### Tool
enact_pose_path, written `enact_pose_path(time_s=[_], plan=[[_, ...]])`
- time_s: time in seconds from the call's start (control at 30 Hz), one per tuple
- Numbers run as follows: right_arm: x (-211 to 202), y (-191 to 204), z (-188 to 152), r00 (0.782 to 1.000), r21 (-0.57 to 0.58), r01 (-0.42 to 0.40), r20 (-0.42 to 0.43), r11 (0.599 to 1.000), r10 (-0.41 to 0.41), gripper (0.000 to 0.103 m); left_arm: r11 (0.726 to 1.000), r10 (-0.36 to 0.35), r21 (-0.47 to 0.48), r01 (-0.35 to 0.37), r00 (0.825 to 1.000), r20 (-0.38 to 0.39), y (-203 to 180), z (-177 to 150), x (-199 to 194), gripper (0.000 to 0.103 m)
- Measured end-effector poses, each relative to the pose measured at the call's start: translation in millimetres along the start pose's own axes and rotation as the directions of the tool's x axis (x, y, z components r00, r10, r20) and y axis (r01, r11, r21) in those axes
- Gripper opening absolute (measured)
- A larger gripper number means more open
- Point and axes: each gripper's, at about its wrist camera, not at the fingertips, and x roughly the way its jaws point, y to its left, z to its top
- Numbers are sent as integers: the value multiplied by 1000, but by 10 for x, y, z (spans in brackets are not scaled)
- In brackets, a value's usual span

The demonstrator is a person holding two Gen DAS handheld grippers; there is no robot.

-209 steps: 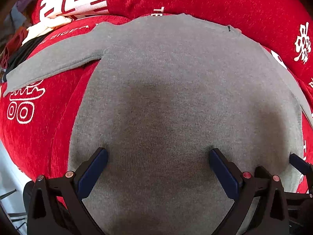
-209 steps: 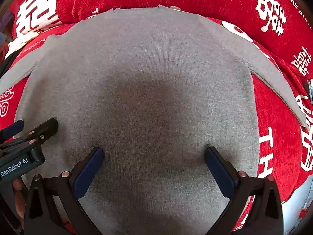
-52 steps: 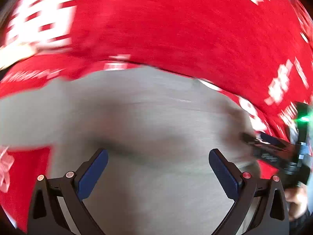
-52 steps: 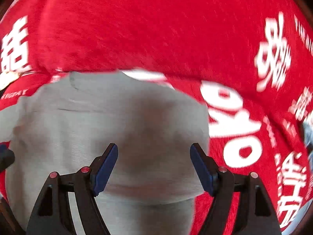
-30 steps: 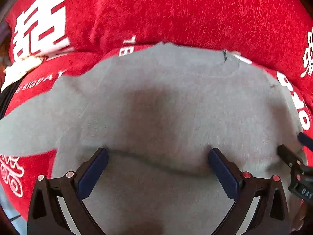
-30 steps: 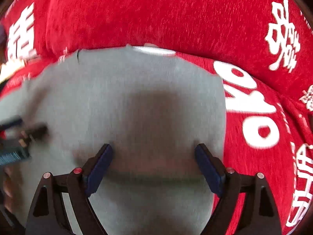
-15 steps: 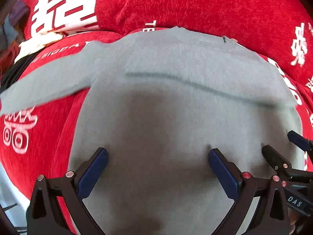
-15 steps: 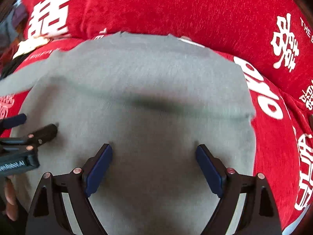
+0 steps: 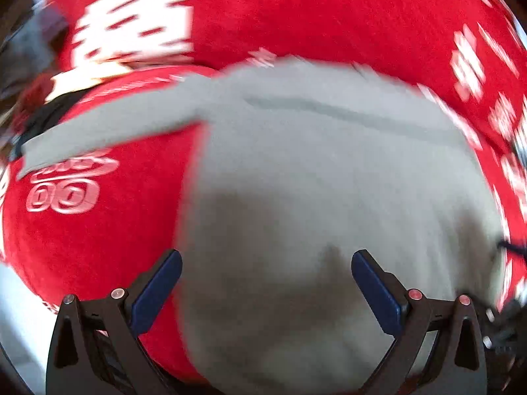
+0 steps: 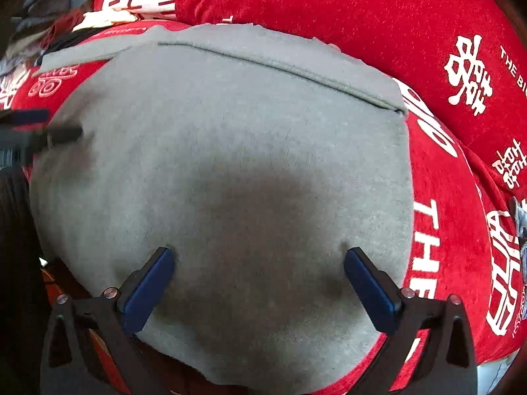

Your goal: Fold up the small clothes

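Bright daylight; left view motion-blurred, right view sharp; strong fisheye bending, dark corners, soft central shadow

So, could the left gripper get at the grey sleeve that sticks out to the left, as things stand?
Probably yes. The left gripper is open and holds nothing, and the sleeve lies flat and uncovered on the red cover, ahead and to its left, with nothing lying between.
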Motion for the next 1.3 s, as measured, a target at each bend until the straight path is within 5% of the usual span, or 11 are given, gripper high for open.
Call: enact_pose_path(time_s=[0.07,0.13,0.23,0.33,0.4,0.53,0.67,0.77,0.87,1.07,1.3], plan=[[-52,-27,187,999,32,-7,34,999,6,103,987,40,-156,-40,999,-4,513,276,114,103],[-52,-13,352,999,44,-15,47,999,13,103,937,105,-334,-103,994,-11,1065,471,218,103],[-10,87,556,999,31,-20,46,999,19,103,776,166,-614,-141,986,-16,2034,609,324,103],[41,256,725,998,-14,-24,49,1000,25,103,639,224,-754,-155,974,-11,2654,625,410,103],[88,380,785,999,-43,-24,40,999,26,103,607,221,-779,-158,975,-26,2867,683,534,103],[215,588,872,1000,-76,-20,5,997,20,103,586,334,-756,-291,937,-102,3038,1070,771,103],[235,666,960,1000,-84,-2,-2,996,2,103,571,373,-755,-322,921,-111,3211,1232,924,101],[237,662,1059,1000,-89,16,2,996,-16,103,561,434,-757,-336,897,-77,3250,1228,862,34],[296,649,1234,1000,-85,25,7,996,-24,103,566,374,-787,-246,927,-21,3385,1158,789,12],[606,693,1899,998,-71,46,39,996,-44,103,557,242,-829,-61,966,92,3497,957,582,11],[1347,1233,2890,996,-76,81,31,994,-79,103,654,245,-755,-37,956,164,3271,1110,293,10]])
